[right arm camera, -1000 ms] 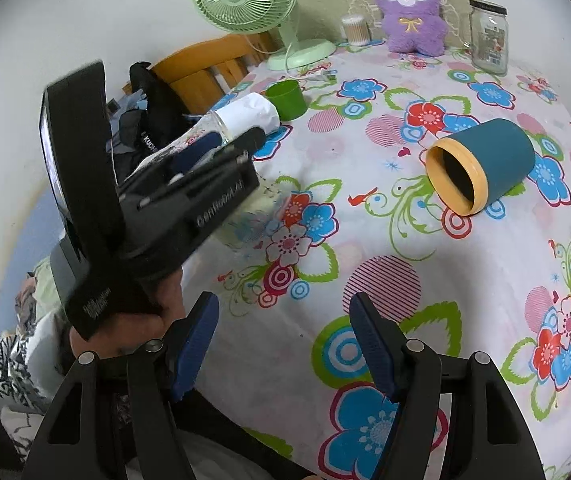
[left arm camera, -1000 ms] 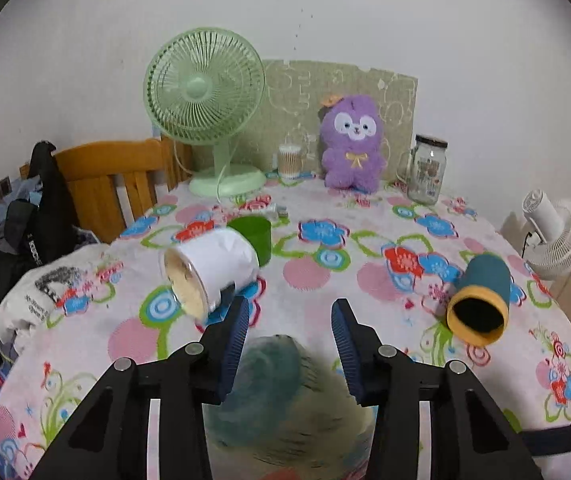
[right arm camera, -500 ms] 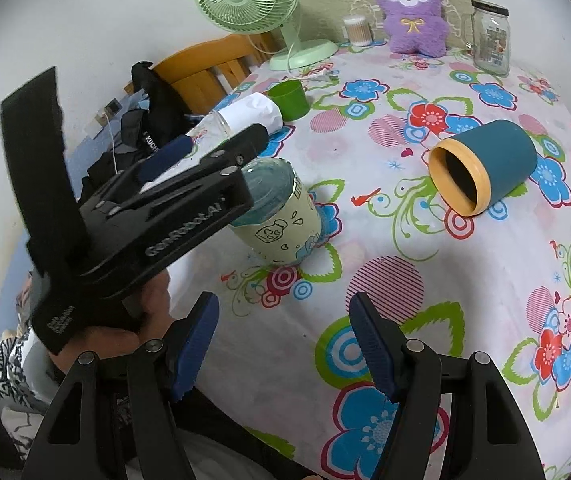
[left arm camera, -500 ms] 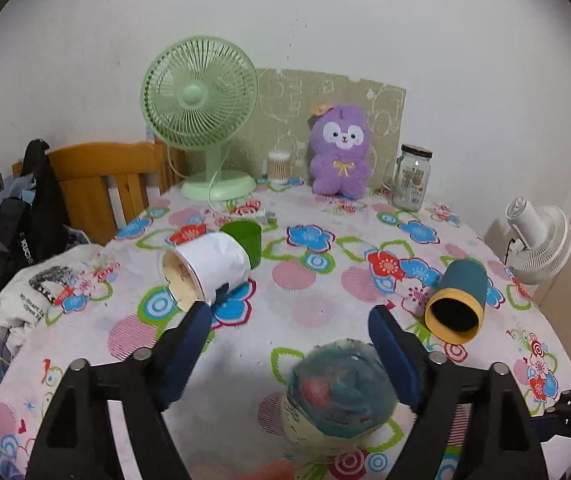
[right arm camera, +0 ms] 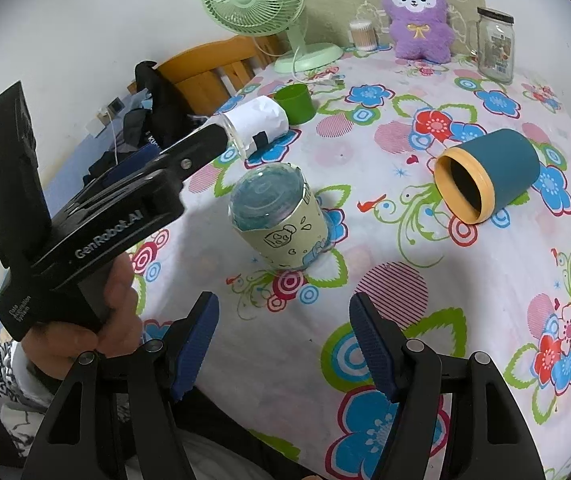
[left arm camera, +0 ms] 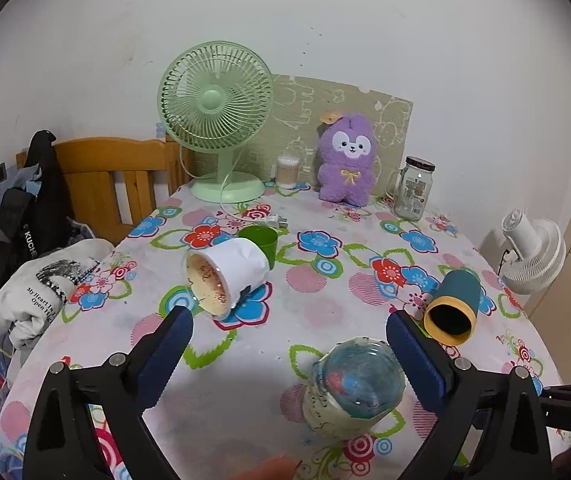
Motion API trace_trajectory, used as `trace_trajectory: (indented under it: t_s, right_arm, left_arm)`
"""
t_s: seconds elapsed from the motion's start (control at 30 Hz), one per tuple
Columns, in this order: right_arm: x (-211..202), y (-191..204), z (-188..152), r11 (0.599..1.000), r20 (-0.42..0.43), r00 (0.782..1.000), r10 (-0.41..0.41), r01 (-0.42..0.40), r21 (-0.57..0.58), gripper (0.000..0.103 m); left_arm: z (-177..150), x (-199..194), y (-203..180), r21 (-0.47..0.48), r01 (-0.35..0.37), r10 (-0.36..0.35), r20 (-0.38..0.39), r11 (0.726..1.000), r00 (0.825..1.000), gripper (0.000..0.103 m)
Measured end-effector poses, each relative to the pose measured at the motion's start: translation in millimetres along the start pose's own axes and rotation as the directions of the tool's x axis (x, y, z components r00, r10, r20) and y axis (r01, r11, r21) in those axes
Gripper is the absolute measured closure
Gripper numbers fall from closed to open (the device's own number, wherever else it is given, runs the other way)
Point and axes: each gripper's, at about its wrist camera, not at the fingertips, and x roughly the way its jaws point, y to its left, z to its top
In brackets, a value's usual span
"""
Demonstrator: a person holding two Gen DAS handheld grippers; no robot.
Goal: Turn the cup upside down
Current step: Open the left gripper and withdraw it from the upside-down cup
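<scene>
On floral table, four cups, three lying sideways, both tongs gaping, empty.

The rim of the clear glass cup with the pale illustrated sleeve is hidden, since it is pressed down against the flower-patterned tabletop; its sleeve drawings are too small to be read in the left wrist view. The far end of the white paper-wrapped cup lying on its side is covered partly by itself, and the lower half of the small green plastic cup is hidden behind it. In the right wrist view that white cup's mouth is partly masked by the black left gripper. The right gripper handles are cut off by the lower edge. The label on the lidded glass jar cannot be read.
</scene>
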Motion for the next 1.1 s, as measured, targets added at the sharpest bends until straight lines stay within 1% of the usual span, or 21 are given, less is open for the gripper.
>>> trace_trajectory:
  t_s: [0.17, 0.33, 0.37, 0.4, 0.47, 0.53, 0.6, 0.67, 0.73, 0.83, 0.93, 1.1]
  right_arm:
    - [-3, 5, 3, 1.0, 0.013, 1.0, -0.017, 0.017, -0.009, 0.032]
    - [-3, 17, 6, 0.996, 0.036, 0.996, -0.078, 0.079, -0.038, 0.032]
    - [-3, 19, 7, 0.994, 0.044, 0.995, -0.094, 0.096, -0.043, 0.031]
    - [-4, 21, 8, 0.993, 0.05, 0.993, -0.104, 0.107, -0.045, 0.025]
    - [-6, 27, 12, 0.989, 0.083, 0.987, -0.134, 0.139, -0.051, 0.019]
    - [-11, 33, 15, 0.983, 0.13, 0.977, -0.169, 0.177, -0.052, 0.017]
    - [-17, 39, 19, 0.977, 0.177, 0.964, -0.198, 0.21, -0.047, 0.01]
    - [-26, 44, 21, 0.968, 0.244, 0.941, -0.233, 0.248, -0.032, 0.002]
    - [-32, 49, 24, 0.958, 0.296, 0.917, -0.268, 0.287, -0.02, 0.001]
    - [-36, 55, 28, 0.945, 0.333, 0.893, -0.302, 0.327, -0.019, 0.0]
    - [-35, 61, 30, 0.939, 0.34, 0.885, -0.318, 0.344, -0.019, 0.0]
    - [-30, 66, 32, 0.93, 0.339, 0.878, -0.339, 0.366, -0.018, 0.0]
  left_arm:
    - [2, -7, 12, -0.009, 0.006, -0.006, -0.01, 1.0, 1.0, 0.004]
    - [3, -16, 26, -0.01, 0.01, -0.01, -0.011, 1.0, 1.0, 0.001]
    - [4, -18, 28, -0.009, 0.006, -0.006, -0.008, 1.0, 1.0, 0.0]
    - [5, -21, 33, -0.009, 0.003, -0.003, -0.005, 1.0, 1.0, 0.0]
    - [8, -24, 40, -0.011, -0.001, 0.001, -0.001, 1.0, 1.0, 0.0]
    - [10, -27, 47, -0.014, -0.002, 0.002, -0.002, 1.0, 1.0, 0.0]
    - [13, -31, 55, -0.021, -0.01, 0.01, 0.007, 1.0, 1.0, 0.0]
    - [15, -34, 61, -0.022, -0.015, 0.015, 0.013, 1.0, 1.0, 0.0]
    - [17, -37, 65, -0.018, -0.012, 0.012, 0.015, 1.0, 1.0, 0.0]
    - [18, -39, 70, -0.011, -0.007, 0.007, 0.018, 1.0, 1.0, 0.0]
    - [19, -41, 72, -0.005, 0.01, -0.01, 0.018, 1.0, 1.0, 0.0]
    - [18, -40, 75, -0.004, 0.014, -0.014, 0.017, 1.0, 1.0, 0.0]
